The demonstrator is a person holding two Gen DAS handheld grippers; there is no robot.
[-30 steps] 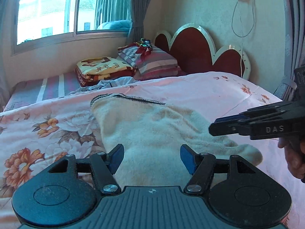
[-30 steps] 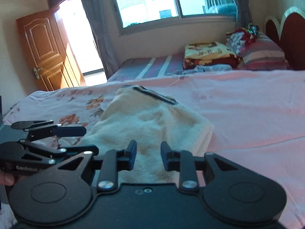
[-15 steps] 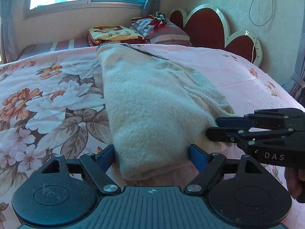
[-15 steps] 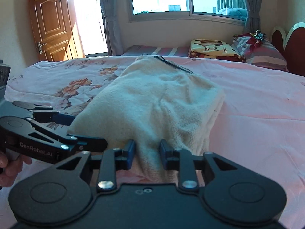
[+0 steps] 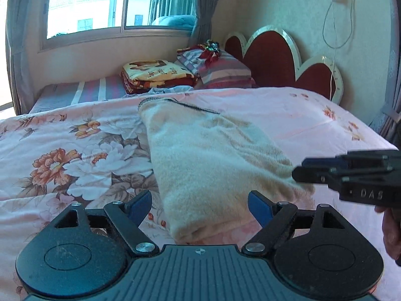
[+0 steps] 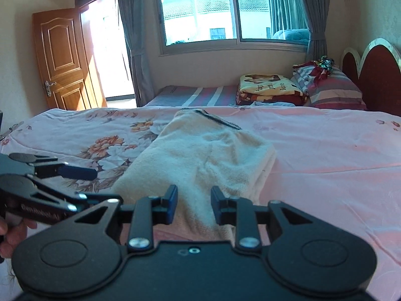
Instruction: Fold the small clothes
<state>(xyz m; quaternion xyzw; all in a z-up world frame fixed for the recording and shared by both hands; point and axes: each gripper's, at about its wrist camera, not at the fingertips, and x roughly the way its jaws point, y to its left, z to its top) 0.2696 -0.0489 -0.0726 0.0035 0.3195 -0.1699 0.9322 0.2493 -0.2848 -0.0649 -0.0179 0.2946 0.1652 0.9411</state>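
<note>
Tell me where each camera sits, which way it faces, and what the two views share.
Left wrist: rides the left claw, facing across the bed toward the headboard; the right claw and a hand show at right.
Right wrist: rides the right claw, facing the window and door; the left claw shows at left.
Shared: the cream garment, floral bedsheet, folded blankets.

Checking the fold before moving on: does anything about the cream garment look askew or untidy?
Slightly. The cream garment lies folded lengthwise on the floral bedsheet, but layers peek out unevenly along its right edge, and the dark-trimmed far end sits slanted. No damage or spill shows.
</note>
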